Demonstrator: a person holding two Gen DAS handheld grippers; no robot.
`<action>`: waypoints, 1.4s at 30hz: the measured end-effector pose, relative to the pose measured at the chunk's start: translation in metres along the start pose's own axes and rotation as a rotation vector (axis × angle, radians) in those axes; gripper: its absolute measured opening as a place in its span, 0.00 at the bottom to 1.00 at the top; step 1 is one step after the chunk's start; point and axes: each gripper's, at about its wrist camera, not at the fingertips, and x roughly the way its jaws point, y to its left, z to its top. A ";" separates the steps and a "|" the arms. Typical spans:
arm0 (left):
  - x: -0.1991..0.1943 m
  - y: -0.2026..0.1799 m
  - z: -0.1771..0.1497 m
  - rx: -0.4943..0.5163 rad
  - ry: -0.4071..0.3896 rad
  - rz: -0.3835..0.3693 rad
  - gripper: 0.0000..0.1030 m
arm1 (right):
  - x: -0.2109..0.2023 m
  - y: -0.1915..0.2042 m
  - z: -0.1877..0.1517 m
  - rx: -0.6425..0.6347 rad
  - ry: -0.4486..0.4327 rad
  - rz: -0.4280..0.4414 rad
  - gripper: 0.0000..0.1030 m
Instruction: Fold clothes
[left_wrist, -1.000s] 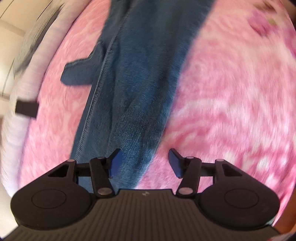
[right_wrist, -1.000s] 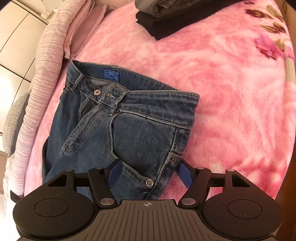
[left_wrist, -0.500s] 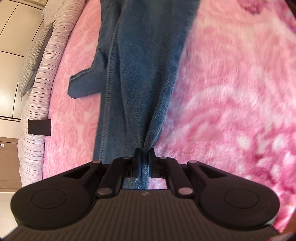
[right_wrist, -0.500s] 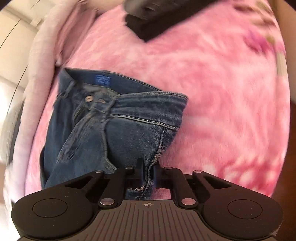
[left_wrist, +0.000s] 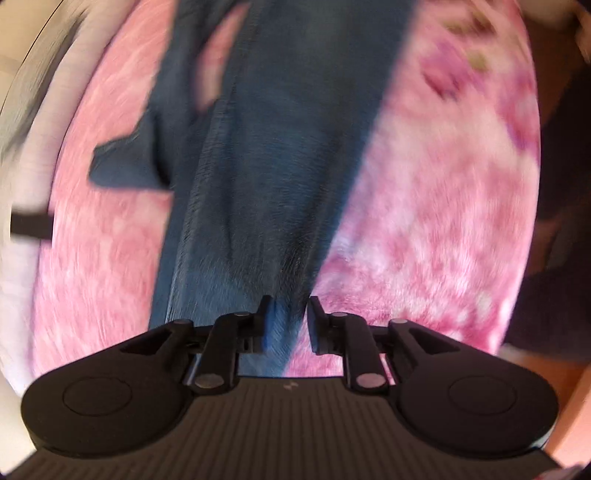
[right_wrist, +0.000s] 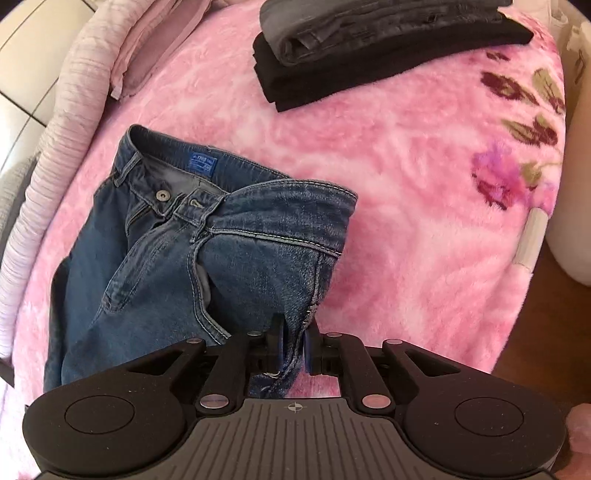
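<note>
Blue denim jeans (right_wrist: 177, 266), one pair, crumpled on pink blanket (right_wrist: 406, 192); side seam pinched in right gripper (right_wrist: 293, 347); left gripper (left_wrist: 286, 325) slightly parted around leg fabric.

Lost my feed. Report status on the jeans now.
Left gripper parted around the jeans leg. Right gripper shut on jeans near the hip seam. Folded dark stack well clear.

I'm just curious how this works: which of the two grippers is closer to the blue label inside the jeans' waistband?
Right. The right gripper pinches the jeans at the hip, just below the blue label. The left gripper is down the leg, with no waistband in its view.
</note>
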 end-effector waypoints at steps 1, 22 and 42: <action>-0.008 0.009 0.001 -0.055 -0.003 -0.008 0.17 | -0.006 0.007 -0.001 -0.038 -0.004 -0.037 0.17; 0.117 0.164 0.126 -0.350 -0.174 0.104 0.15 | 0.005 0.219 -0.075 -0.453 0.002 -0.017 0.47; 0.116 0.304 -0.055 -1.177 -0.263 0.232 0.13 | 0.034 0.332 -0.126 -0.539 0.063 0.031 0.47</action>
